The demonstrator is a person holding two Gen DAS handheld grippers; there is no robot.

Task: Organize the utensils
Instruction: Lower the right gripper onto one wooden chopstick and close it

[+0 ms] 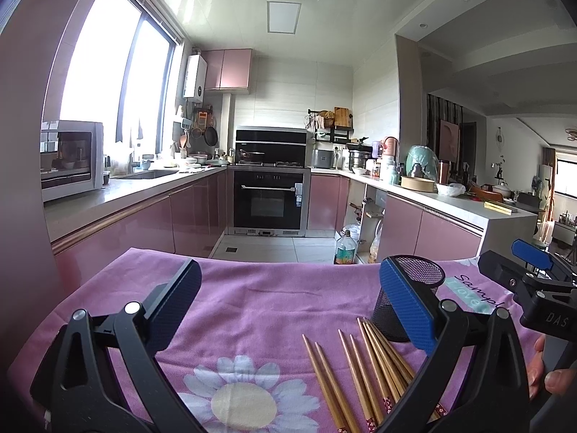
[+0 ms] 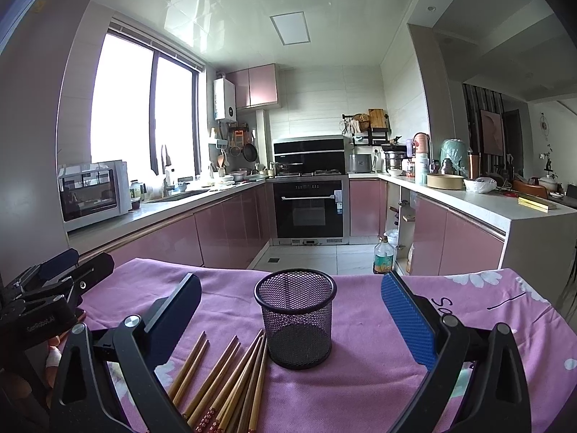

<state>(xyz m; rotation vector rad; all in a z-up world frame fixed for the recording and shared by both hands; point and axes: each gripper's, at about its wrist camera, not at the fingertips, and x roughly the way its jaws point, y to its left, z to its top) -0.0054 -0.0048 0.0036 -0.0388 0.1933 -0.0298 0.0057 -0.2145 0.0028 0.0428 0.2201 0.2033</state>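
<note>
Both the left gripper [image 1: 288, 310] and right gripper [image 2: 290, 319] are hovering with fingers spread wide, grasping nothing. Brown wooden chopsticks [image 2: 230, 379] are lying fanned on the pink floral tablecloth [image 2: 360, 379], their tips just beside the upright black mesh cup [image 2: 295, 321].

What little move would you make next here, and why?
Probably lower the right gripper onto the chopsticks. Its fingers are open and empty, the chopsticks lie loose on the cloth, and the mesh cup beside them stands upright and empty.
</note>
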